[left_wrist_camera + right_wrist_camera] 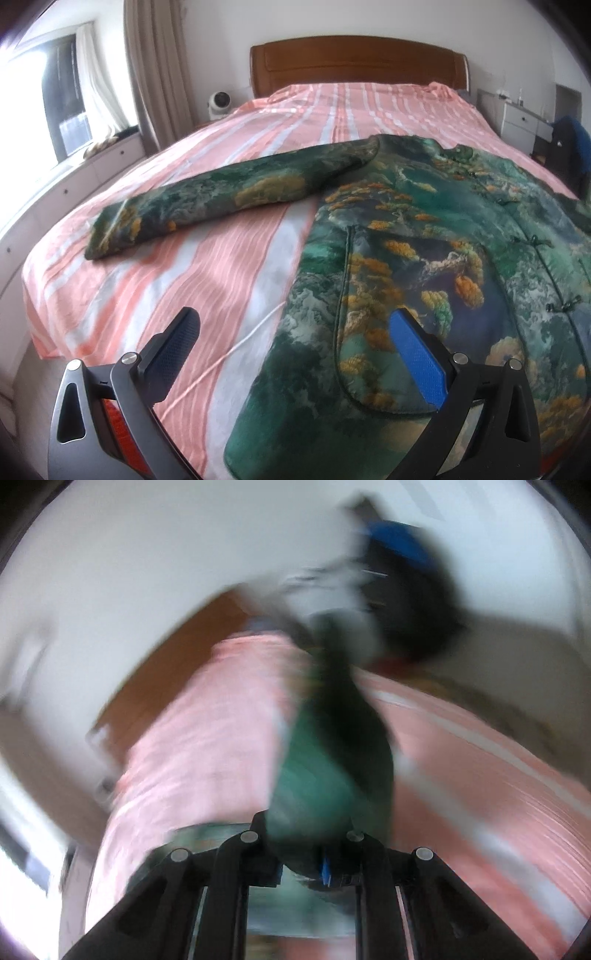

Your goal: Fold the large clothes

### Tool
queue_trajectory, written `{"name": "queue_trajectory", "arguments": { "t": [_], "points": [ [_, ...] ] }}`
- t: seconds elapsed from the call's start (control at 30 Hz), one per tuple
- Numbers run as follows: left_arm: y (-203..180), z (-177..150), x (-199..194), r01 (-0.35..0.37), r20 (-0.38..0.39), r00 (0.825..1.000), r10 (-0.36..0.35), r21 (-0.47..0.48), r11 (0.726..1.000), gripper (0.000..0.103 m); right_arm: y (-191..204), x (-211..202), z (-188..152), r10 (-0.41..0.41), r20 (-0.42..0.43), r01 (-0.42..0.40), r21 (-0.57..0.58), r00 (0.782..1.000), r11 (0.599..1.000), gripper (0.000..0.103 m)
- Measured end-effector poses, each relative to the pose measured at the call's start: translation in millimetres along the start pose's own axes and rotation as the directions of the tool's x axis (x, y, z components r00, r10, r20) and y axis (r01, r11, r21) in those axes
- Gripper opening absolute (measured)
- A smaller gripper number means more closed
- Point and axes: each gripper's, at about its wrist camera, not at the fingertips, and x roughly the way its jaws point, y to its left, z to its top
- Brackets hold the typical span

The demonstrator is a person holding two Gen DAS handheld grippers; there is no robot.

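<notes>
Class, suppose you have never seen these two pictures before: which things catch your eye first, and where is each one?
A green and gold patterned jacket lies spread on the pink striped bedspread, one sleeve stretched out to its left. The open left tongs hover over its near hem. In the blurred right view, the right tongs are shut on green cloth.

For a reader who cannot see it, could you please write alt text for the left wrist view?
A green landscape-print jacket lies flat on a pink striped bed, one sleeve stretched out sideways. The open left gripper hovers over its hem.
</notes>
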Motion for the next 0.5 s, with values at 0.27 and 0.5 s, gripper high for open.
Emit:
{"name": "queue_trajectory", "arguments": {
  "t": [0.27, 0.5],
  "points": [
    [21, 2, -7, 0.013, 0.018, 1.000, -0.012, -0.059, 0.998, 0.102, 247, 79, -90, 0.221, -0.191, -0.270, -0.287, 0.956, 0.919, 0.014],
    [31, 3, -2, 0.009, 0.004, 1.000, -0.009, -0.089, 0.996, 0.102, 297, 170, -255, 0.114, -0.462, -0.309, -0.373, 0.879, 0.875, 0.038]
  ]
}}
